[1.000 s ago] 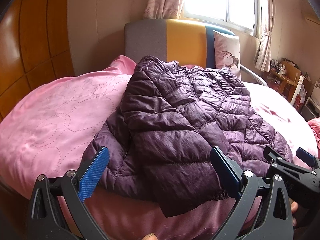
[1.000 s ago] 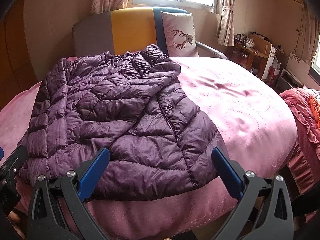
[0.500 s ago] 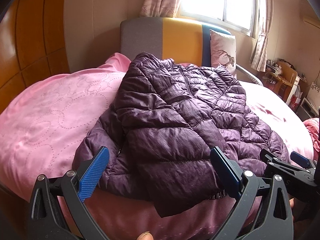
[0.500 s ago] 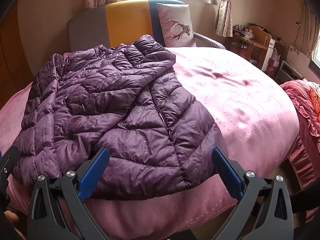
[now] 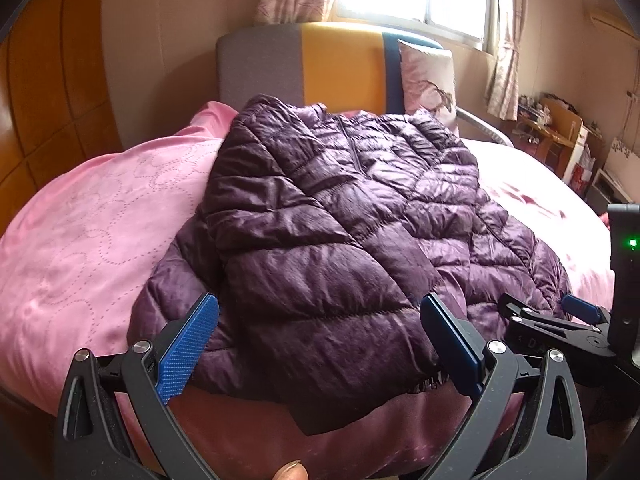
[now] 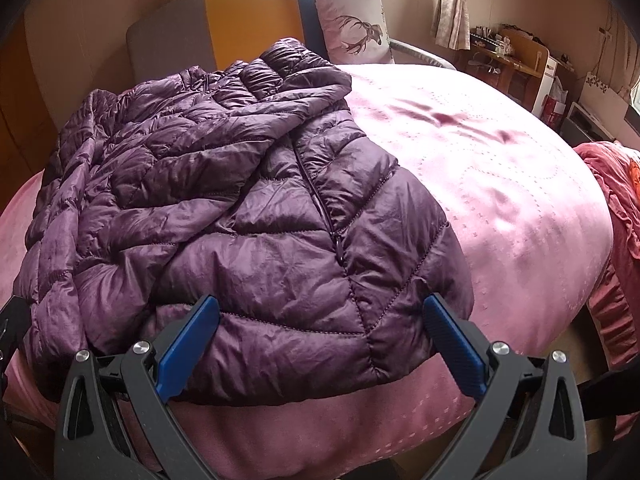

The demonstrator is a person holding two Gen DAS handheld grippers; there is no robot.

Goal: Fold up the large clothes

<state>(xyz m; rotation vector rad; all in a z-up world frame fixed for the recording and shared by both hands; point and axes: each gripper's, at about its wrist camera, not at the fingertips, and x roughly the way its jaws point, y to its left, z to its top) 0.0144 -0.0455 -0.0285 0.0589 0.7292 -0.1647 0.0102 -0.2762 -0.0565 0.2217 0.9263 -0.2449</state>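
Note:
A purple quilted puffer jacket (image 5: 320, 232) lies on the pink bed, its sleeves folded across the front and its hem toward me. In the right wrist view the jacket (image 6: 248, 216) fills the left half, with its zipper running down the middle. My left gripper (image 5: 320, 344) stands open just over the hem's left part, nothing between its blue pads. My right gripper (image 6: 320, 344) is open too, hovering at the hem's right corner. The right gripper (image 5: 560, 316) also shows at the right edge of the left wrist view.
The pink bedspread (image 6: 500, 184) stretches bare to the right of the jacket. A grey, yellow and blue headboard (image 5: 332, 60) and a deer-print pillow (image 6: 356, 24) stand at the far end. A desk with clutter (image 6: 516, 64) sits at the back right; wood panelling (image 5: 44, 92) lines the left.
Both grippers have come forward and lower toward the jacket's hem, so the jacket looks larger in both views. Both stay open.

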